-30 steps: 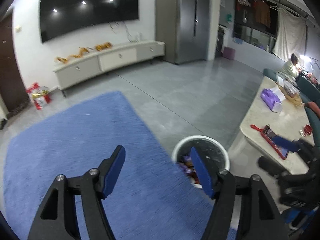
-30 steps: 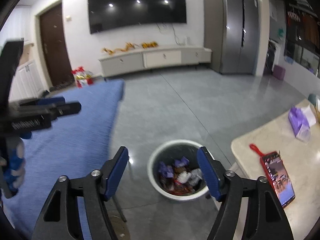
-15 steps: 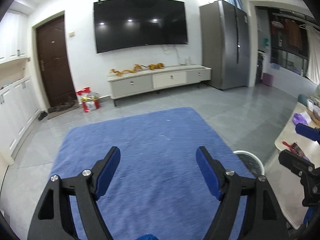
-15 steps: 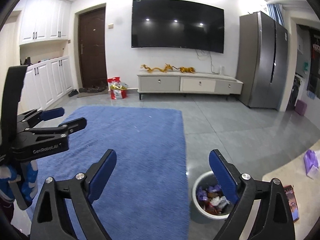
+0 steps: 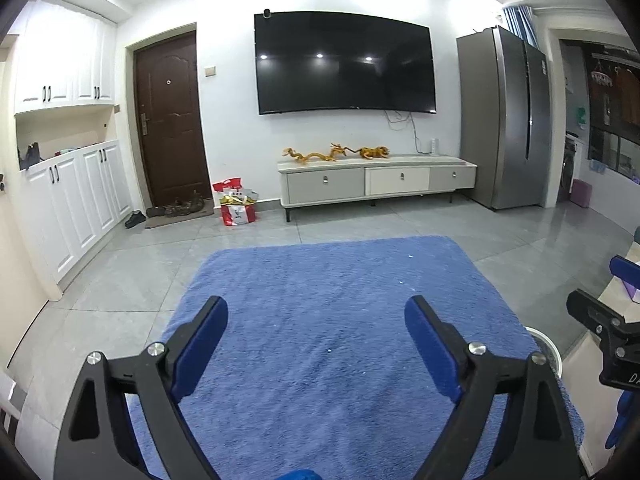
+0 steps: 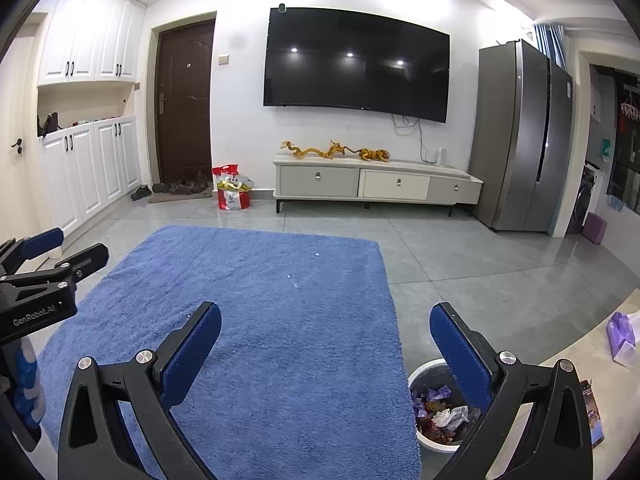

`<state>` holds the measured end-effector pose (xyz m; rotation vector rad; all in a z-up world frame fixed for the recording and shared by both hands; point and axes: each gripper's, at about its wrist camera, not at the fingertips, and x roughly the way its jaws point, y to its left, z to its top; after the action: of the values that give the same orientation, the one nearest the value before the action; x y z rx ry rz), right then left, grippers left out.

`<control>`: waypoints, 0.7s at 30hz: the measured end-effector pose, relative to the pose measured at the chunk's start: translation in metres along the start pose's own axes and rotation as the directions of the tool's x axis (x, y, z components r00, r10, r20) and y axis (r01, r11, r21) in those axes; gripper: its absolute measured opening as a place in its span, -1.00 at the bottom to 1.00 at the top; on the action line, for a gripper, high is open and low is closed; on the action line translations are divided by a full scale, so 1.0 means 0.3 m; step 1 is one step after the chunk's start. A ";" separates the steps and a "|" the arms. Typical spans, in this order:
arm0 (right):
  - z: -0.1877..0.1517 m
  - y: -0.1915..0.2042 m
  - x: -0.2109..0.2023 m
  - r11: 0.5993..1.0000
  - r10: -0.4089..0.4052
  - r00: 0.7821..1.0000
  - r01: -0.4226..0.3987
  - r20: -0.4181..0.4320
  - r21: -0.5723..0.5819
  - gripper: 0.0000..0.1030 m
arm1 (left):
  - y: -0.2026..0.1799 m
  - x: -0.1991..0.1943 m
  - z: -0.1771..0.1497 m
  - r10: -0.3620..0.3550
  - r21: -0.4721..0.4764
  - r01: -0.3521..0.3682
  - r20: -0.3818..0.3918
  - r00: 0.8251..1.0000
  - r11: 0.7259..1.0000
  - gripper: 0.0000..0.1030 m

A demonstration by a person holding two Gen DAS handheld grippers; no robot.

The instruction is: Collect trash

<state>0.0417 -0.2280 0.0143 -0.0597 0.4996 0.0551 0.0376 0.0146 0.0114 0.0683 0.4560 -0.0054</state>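
Both cameras have swung up from the bin to face the TV wall. The left gripper (image 5: 316,328) and right gripper (image 6: 326,334) are spread wide and empty over the blue rug (image 6: 260,300), seemingly scanning for litter. The white trash bin (image 6: 430,444), stuffed with crumpled wrappers, stands just off the rug's near right corner.

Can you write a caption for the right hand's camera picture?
Open right gripper above the blue rug, beside a white trash bin holding wrappers.

Bright even ceiling light, spot glare on television (image 5: 346,62), sharp focus, fisheye-bent edges, perhaps overexposed cabinets (image 5: 64,68).
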 end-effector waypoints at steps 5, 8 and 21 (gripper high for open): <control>0.008 0.017 -0.007 1.000 -0.004 1.000 0.004 0.012 -0.006 0.99 | 0.024 -0.011 -0.007 0.024 -0.005 -0.024 0.010 1.000 1.000 0.75; 0.010 0.032 -0.010 1.000 -0.004 1.000 0.004 0.017 -0.005 0.99 | 0.042 -0.031 -0.019 0.038 -0.004 -0.038 0.016 0.999 0.999 0.75; 0.023 0.071 -0.017 1.000 0.000 0.999 0.001 0.036 -0.030 0.99 | 0.099 -0.051 -0.021 0.065 -0.028 -0.064 0.034 0.997 0.998 0.75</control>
<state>0.0390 -0.2065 0.0220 -0.0881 0.4625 0.0627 0.0216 0.0444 0.0145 0.0566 0.4185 0.0632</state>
